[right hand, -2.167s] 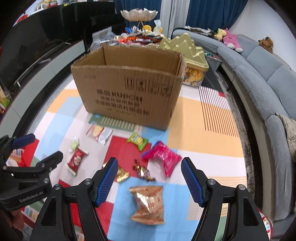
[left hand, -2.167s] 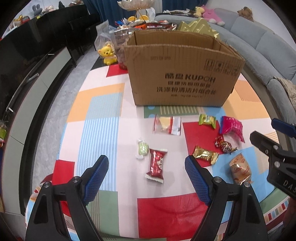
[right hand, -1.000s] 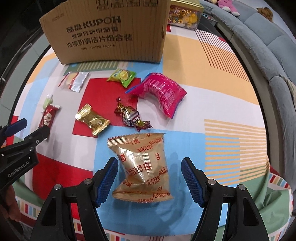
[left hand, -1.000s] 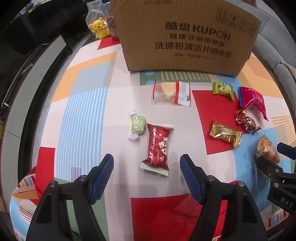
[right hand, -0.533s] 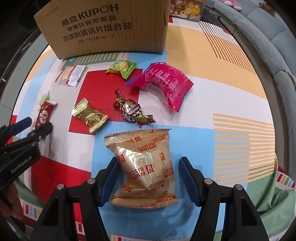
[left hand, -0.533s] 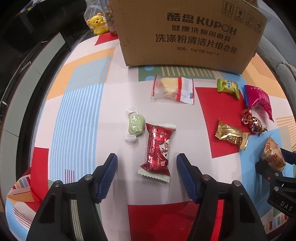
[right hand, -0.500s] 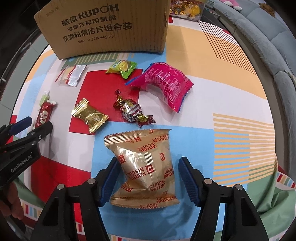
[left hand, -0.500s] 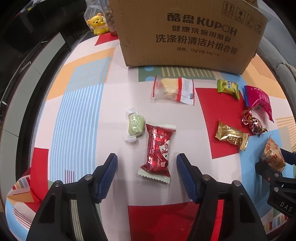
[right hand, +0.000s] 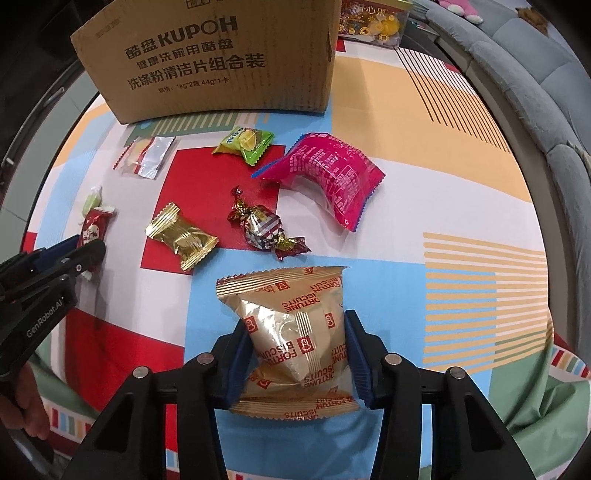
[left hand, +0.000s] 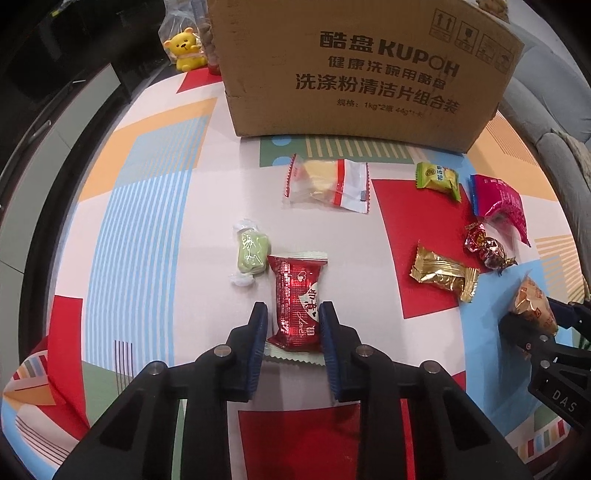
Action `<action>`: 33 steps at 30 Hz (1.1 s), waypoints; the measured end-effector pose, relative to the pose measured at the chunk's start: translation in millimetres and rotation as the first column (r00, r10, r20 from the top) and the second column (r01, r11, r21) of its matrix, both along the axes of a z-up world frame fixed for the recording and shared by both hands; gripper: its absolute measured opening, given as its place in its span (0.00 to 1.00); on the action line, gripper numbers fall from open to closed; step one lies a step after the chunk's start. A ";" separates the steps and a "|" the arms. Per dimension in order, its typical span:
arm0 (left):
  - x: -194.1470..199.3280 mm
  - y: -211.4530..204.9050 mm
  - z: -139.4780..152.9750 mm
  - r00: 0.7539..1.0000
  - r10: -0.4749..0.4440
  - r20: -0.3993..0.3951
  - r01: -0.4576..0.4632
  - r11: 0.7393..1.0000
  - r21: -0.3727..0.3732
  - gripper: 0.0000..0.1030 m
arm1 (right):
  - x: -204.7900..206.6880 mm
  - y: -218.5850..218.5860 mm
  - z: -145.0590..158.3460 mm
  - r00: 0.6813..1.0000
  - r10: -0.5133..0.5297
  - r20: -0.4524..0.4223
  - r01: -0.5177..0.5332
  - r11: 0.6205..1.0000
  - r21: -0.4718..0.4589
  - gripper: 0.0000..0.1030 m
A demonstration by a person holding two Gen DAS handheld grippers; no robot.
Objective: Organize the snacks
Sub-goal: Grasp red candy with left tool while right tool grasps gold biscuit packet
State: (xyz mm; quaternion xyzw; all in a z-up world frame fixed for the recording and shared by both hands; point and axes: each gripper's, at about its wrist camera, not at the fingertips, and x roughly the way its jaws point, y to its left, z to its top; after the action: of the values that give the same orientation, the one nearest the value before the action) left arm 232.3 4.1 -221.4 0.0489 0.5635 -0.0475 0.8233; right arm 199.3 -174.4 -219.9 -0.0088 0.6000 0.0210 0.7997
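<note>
My left gripper [left hand: 293,325] is shut on a red snack packet [left hand: 297,295] lying on the colourful tablecloth [left hand: 147,229]. My right gripper [right hand: 295,347] is shut on a gold fortune biscuits bag [right hand: 291,332]. The cardboard box [left hand: 362,66] stands behind the snacks. Loose on the cloth are a green candy [left hand: 251,251], a clear and red wafer packet [left hand: 328,184], a small green packet [left hand: 437,179], a pink bag [right hand: 328,173], a foil twist candy [right hand: 264,229] and a gold packet [right hand: 183,236].
A yellow bear toy [left hand: 184,51] sits behind the box at left. A grey sofa [right hand: 524,66] curves along the right. A gold tin [right hand: 373,22] stands behind the box at right. The table's dark edge [left hand: 44,206] runs down the left.
Both grippers have closed: the left onto the red packet, the right onto the gold biscuit bag. Both had come down closer to the table before that.
</note>
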 end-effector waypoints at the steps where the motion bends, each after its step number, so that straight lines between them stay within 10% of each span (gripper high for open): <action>1: -1.3 -0.9 0.5 1.000 -0.001 -0.001 0.001 1.000 0.000 0.27 | -0.9 0.2 1.9 1.000 0.002 0.005 -0.002 1.000 -0.001 0.47; 33: -23.7 -1.7 47.0 0.996 0.003 0.085 -0.001 1.000 -0.028 0.20 | -11.6 -2.1 43.5 0.993 0.009 0.115 -0.010 1.000 0.009 0.46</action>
State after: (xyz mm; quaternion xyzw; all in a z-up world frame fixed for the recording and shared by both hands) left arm 208.6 2.3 -174.4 0.0389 0.5271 -0.0525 0.8473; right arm 187.6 -176.5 -176.4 -0.0090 0.5528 0.0272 0.8328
